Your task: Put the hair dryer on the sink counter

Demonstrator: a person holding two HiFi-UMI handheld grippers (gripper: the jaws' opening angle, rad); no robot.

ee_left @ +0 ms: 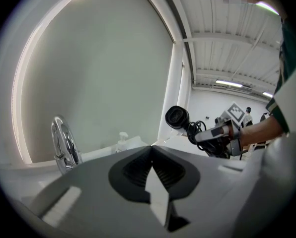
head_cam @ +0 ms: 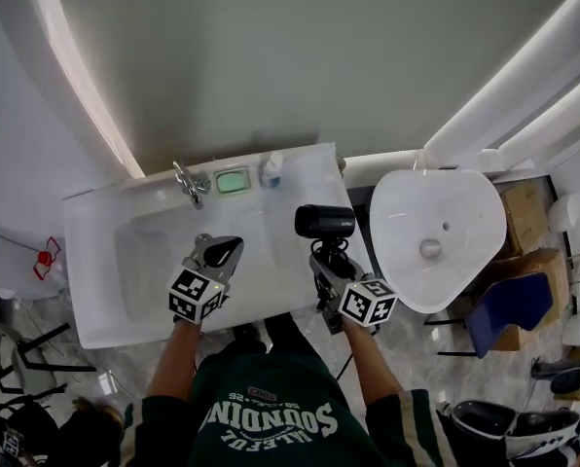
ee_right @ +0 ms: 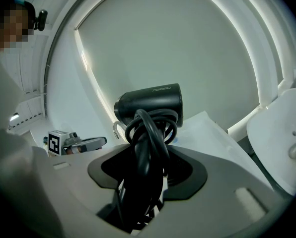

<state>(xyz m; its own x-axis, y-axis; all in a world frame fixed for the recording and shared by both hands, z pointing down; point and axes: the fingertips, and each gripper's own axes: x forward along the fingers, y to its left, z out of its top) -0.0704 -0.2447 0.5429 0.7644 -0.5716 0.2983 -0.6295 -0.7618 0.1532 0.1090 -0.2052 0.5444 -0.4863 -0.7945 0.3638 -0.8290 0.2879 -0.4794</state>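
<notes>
Green sweatshirt (head_cam: 271, 418) nearest, both forearms reaching forward. White sink table (head_cam: 95, 309) below with one basin (head_cam: 144, 261) sunk in it. Pale grey-green wall behind, lit strip arcing up it; marbled floor (head_cam: 125, 370).

Count along the back edge: one chrome faucet (head_cam: 188, 184), one green soap dish (head_cam: 233, 181), one pump bottle (head_cam: 271, 168).

One hair dryer (head_cam: 324, 222), black, held over the table's right end, cord looped on its handle. Right tool (head_cam: 325, 258) clamped on that handle. Left tool (head_cam: 228, 251) pressed together, empty, over the basin.

Two cardboard boxes (head_cam: 524, 212) at right.
</notes>
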